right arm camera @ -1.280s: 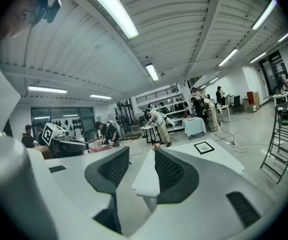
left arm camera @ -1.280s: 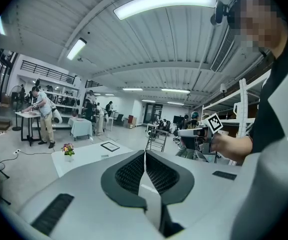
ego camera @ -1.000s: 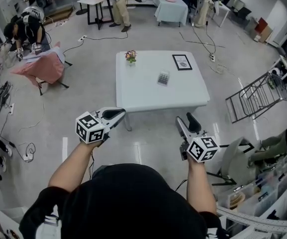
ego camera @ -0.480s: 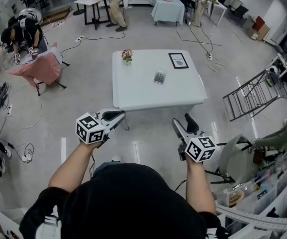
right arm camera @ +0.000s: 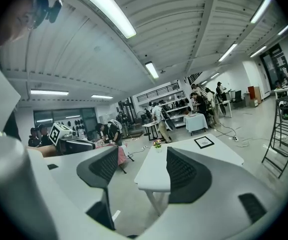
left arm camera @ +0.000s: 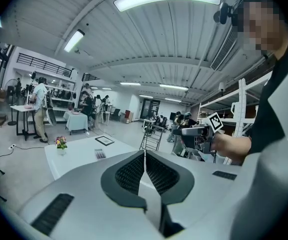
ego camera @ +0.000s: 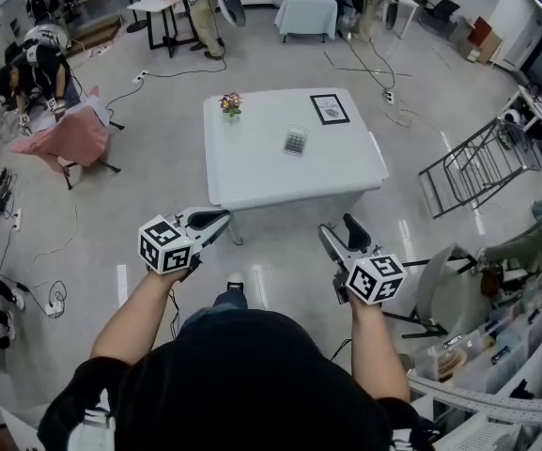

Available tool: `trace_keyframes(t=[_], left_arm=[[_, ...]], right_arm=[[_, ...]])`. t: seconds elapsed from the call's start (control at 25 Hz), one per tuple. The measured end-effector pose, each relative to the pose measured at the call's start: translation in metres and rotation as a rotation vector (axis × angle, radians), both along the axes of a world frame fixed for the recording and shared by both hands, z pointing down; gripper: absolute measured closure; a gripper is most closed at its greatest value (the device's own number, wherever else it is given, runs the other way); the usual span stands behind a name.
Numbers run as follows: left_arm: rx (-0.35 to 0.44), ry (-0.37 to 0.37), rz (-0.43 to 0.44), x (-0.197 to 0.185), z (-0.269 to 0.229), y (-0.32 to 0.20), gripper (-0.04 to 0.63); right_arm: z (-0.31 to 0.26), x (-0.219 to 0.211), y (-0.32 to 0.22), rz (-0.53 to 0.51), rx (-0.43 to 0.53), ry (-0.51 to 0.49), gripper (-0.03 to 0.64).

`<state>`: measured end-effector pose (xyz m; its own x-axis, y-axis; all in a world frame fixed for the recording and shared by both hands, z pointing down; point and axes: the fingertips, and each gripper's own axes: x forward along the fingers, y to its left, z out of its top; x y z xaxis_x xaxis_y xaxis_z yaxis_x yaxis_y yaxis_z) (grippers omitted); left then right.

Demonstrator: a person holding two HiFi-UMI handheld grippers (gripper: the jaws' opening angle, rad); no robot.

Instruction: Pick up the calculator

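Holding the grey left gripper point(ego camera: 224, 217) short of the white square table point(ego camera: 252, 169), jaws together, empty; facing the small grey calculator point(ego camera: 295, 141) mid-table; carrying the grey right gripper point(ego camera: 338, 228) equally short, jaws just spread, empty, probably ready to grab.

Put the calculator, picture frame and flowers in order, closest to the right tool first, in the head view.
From the right tool, its jaws just opened wider, empty:
1. calculator, middle of the table.
2. picture frame, far right.
3. flowers, far left corner.
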<state>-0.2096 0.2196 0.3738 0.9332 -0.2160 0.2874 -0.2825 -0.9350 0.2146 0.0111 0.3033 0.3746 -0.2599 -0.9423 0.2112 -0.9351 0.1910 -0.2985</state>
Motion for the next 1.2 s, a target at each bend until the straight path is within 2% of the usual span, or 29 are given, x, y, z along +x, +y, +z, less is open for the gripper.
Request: trace_keyframes(t=[0.44,0.72,1.2], left_arm=[[-0.041,0.009,0.045,0.027,0.025,-0.047,0.566],[-0.076,0.011,0.040,0.034,0.040,-0.108,0.566],[-0.096,0.015,0.091,0.046,0.049,-0.204,0.566]], right_arm=[[0.018,0.018,-0.040,0.039,-0.052,0.011,0.295],[0.032,0.017,-0.093,0.036,-0.088,0.011,0.293],[0.032,0.019,-0.176,0.078,-0.112,0.022,0.291]])
